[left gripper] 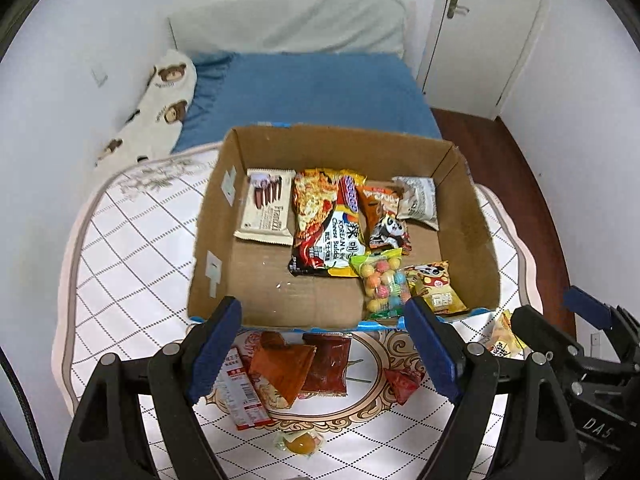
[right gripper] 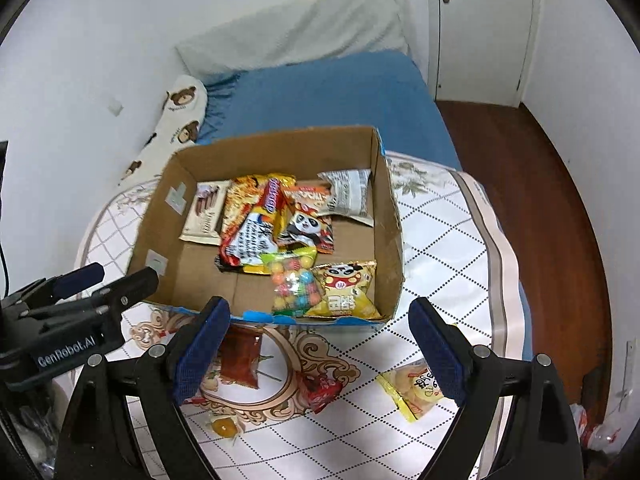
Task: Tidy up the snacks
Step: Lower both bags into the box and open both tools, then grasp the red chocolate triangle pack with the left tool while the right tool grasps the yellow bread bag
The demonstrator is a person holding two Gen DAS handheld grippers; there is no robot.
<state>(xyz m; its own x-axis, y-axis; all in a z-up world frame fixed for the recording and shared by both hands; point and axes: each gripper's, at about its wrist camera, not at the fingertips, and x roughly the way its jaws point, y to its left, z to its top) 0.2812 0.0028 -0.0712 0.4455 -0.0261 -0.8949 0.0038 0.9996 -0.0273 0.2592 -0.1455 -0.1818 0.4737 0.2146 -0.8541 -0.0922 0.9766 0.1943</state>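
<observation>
A cardboard box stands on the table and holds several snacks: a wafer pack, a noodle pack, a candy-ball bag and a yellow panda bag. Loose on the table in front lie two brown-red packets, a red-white box, a small red packet, an orange wrapped candy and a yellow bag. My left gripper and right gripper hover open and empty above these.
The table wears a white grid cloth. Behind it is a bed with a blue sheet, a bear-print pillow and a door. Wooden floor lies right.
</observation>
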